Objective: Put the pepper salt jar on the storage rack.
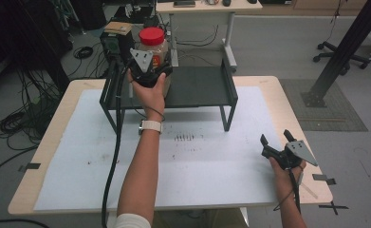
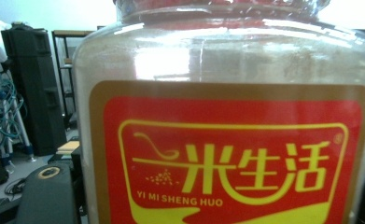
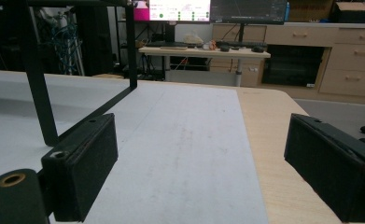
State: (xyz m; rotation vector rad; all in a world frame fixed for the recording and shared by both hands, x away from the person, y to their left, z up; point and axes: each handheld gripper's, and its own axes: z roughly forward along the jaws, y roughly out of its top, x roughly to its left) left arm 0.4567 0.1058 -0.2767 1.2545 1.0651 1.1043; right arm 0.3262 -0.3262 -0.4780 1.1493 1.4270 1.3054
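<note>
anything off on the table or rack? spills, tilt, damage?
Nothing serious. The jar with the red lid stands upright on the black rack, left tongs at its side. The white sheet carries a row of small dark marks near its middle, stains rather than a spill. Right tongs rest open, empty.

Floor: grey floor (image 1: 278, 42), with a darker mat (image 1: 332, 107) at the right.
Cables: many black cables (image 1: 19, 118) lie on the floor at the left.
Second desk: a light desk (image 3: 203, 52) stands behind, with two monitors (image 3: 217, 10) on it.
Cabinets: wooden drawers (image 3: 353, 60) stand along the back wall.
Chair: the wheeled base of an office chair (image 1: 342, 54) is at the far right.
Post: a black metal post (image 1: 347, 47) leans up from the mat.
</note>
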